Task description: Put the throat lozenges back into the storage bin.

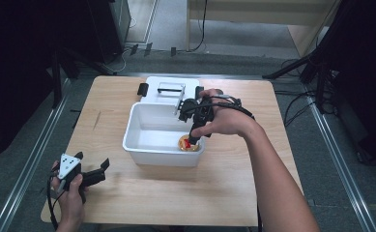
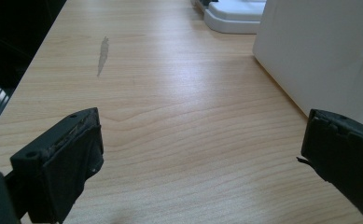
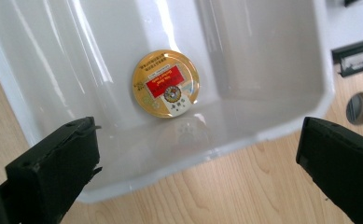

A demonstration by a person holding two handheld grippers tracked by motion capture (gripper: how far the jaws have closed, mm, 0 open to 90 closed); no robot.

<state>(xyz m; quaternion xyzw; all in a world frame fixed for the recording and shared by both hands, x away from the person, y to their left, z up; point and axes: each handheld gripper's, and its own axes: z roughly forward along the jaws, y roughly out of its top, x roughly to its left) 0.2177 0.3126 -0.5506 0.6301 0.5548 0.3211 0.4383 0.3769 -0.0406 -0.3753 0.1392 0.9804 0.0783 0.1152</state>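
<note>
A: Your right gripper (image 1: 194, 137) hangs over the white tub (image 1: 136, 124), jaws spread wide, nothing between them.

B: And the round gold tin (image 3: 165, 83)?

A: Flat on the tub floor. Your left gripper (image 1: 96, 168) rests near the wooden table (image 1: 176, 193) edge, jaws apart, empty.

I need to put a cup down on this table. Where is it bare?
Bare wood runs between the left gripper and the white bin, and along the near edge in front of the bin. It is crowded behind the bin, by the white lid and right gripper.
</note>
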